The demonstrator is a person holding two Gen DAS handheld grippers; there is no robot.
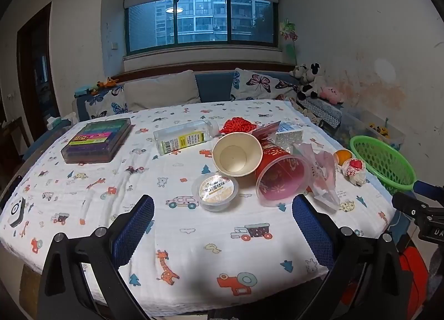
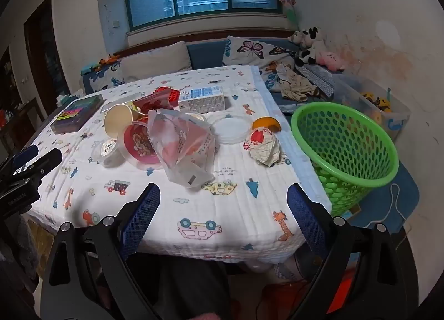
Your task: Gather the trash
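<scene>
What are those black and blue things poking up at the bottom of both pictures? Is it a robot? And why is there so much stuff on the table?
It's not a robot. A person holds a grabbing tool in each hand, and each tool has a camera looking out along its two blue-padded fingers. One picture comes from the left claw, the other from the right claw. Both claws are wide open and hold nothing.

The table has a cloth with cartoon cars and giraffes. On it lies trash to collect: a paper cup and a red cup tipped over, a small sealed jelly cup, a clear bottle, a crinkly plastic bag, a crumpled wrapper, a carton and a piece of orange.

The green basket beside the table is probably where it goes.
</scene>
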